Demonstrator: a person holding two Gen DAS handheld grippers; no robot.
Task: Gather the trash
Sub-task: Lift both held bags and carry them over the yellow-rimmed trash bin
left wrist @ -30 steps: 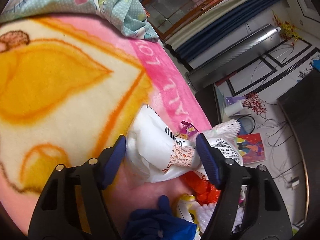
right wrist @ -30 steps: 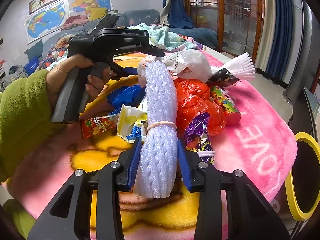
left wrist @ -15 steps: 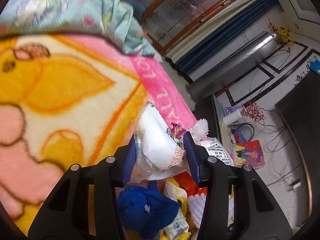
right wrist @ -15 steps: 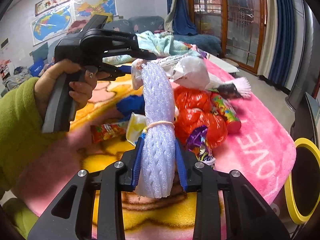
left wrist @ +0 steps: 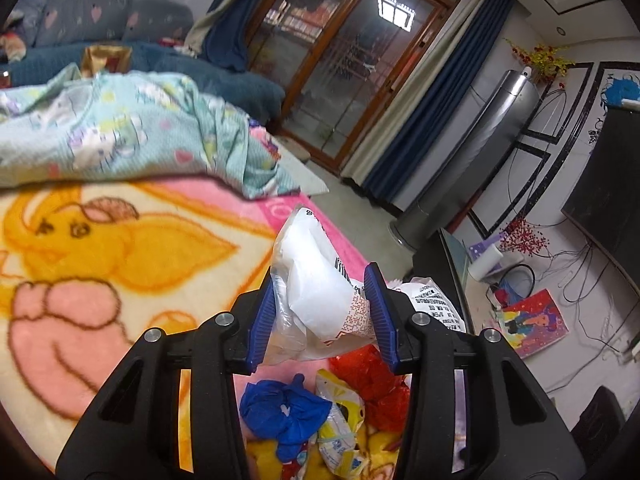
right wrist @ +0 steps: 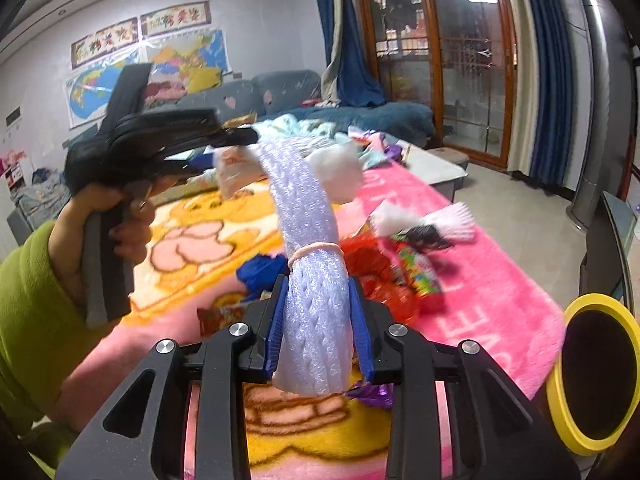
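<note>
Both of my grippers have risen since a second ago, and the left gripper (left wrist: 322,316) has just been closing: its fingers stood wide around the white plastic bag (left wrist: 316,292) and now pinch it from both sides. That bag sits squarely between the blue pads, crumpled, its top sticking up beyond the tips, lifted clear of the pink and yellow blanket (left wrist: 120,264). My right gripper (right wrist: 320,324) has also tightened a little; its fingers are narrowed onto the white foam net roll (right wrist: 314,304), which stands upright between them, bound by a rubber band (right wrist: 316,250) just above the tips, its upper end curving away.

Below, the remaining litter lies heaped on the blanket: a blue crumpled bag (left wrist: 280,412), a yellow wrapper (left wrist: 340,428), a red plastic bag (right wrist: 376,276) and a colourful snack tube (right wrist: 420,276).

At the right edge stands a yellow-rimmed bin (right wrist: 560,392); its inside looks dark and I cannot tell what it holds.
</note>
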